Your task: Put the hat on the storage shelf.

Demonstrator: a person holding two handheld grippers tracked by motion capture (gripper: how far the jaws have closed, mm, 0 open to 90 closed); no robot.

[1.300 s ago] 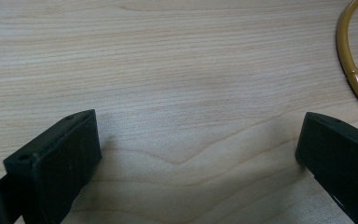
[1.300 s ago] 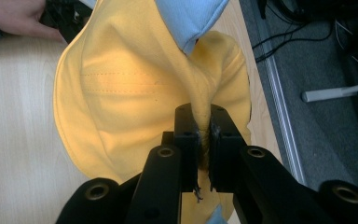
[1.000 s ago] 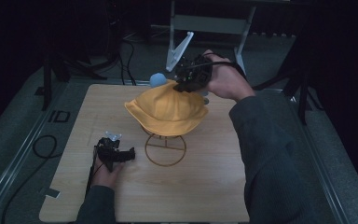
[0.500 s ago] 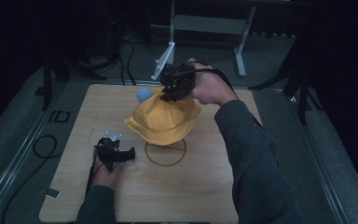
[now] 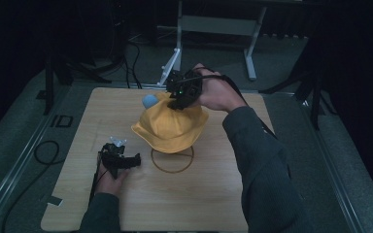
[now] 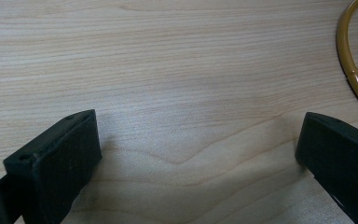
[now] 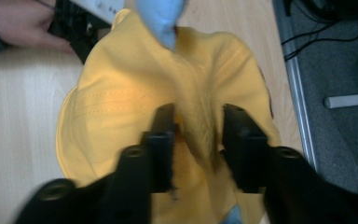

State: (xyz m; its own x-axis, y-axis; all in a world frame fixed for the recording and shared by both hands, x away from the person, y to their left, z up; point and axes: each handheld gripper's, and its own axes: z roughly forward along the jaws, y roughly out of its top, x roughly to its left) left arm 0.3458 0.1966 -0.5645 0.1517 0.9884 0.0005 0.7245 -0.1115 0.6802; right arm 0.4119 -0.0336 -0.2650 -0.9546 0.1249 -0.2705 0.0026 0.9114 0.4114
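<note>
Now: right gripper (image 7: 193, 126) releasing a yellow hat (image 5: 171, 127) onto its stand.

The jaws have just been opening; a ridge of hat cloth stands between them, and the pads look slightly clear of it, so the pinch seems let go. The hat sits draped over a blue knob (image 5: 149, 101) at about 10 o'clock from the gripper, above the stand's gold ring base (image 5: 172, 159), mid-table. At about 7 o'clock from the hat the left gripper (image 6: 196, 154) rests on the wooden table (image 5: 213, 194), jaws spread wide, nothing between them. Judgement: spread the right jaws fully before lifting straight up, or the fold may snag and drag the hat off-centre.
</note>
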